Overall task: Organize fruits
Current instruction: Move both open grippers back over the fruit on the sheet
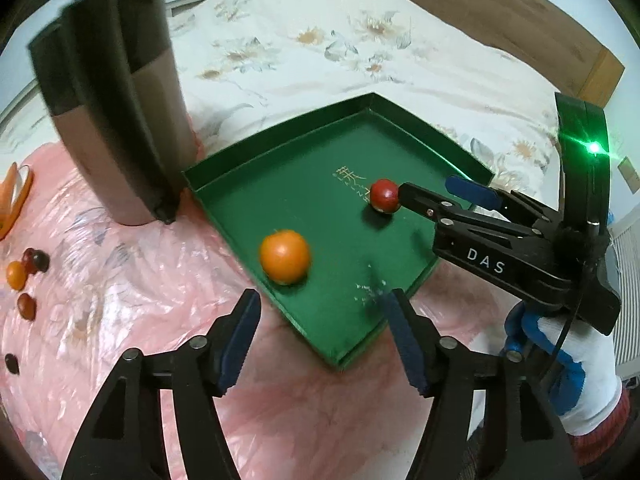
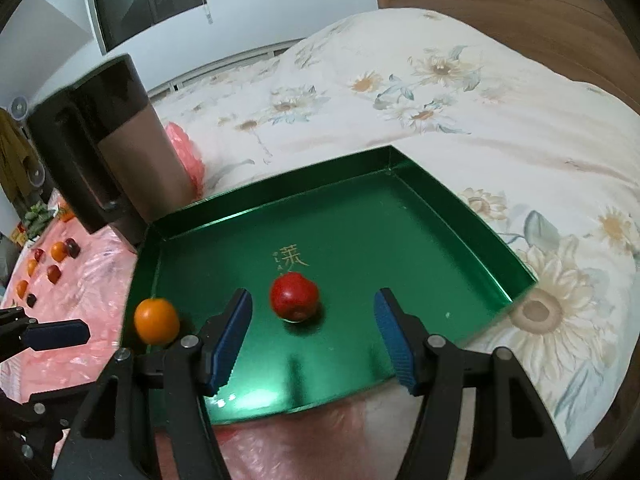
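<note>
A green tray (image 2: 460, 216) lies on the bed, half on a pink plastic sheet (image 1: 120, 320) and half on the flowered quilt (image 2: 440, 100). An orange fruit (image 1: 285, 256) sits near the tray's left edge, and a red fruit (image 2: 295, 297) rests near its middle, below the gold lettering. The left gripper (image 1: 324, 340) hovers over the tray's near corner, fingers spread and empty. The right gripper (image 2: 312, 336) has its fingers spread wide, the red fruit lying free just beyond them. A dark jug (image 1: 116, 120) stands by the tray's left corner. More small fruits (image 1: 24, 276) lie on the sheet towards the bed's left edge.

Glossy green tray (image 2: 460, 216), crinkly pink plastic sheet (image 1: 120, 320)
</note>
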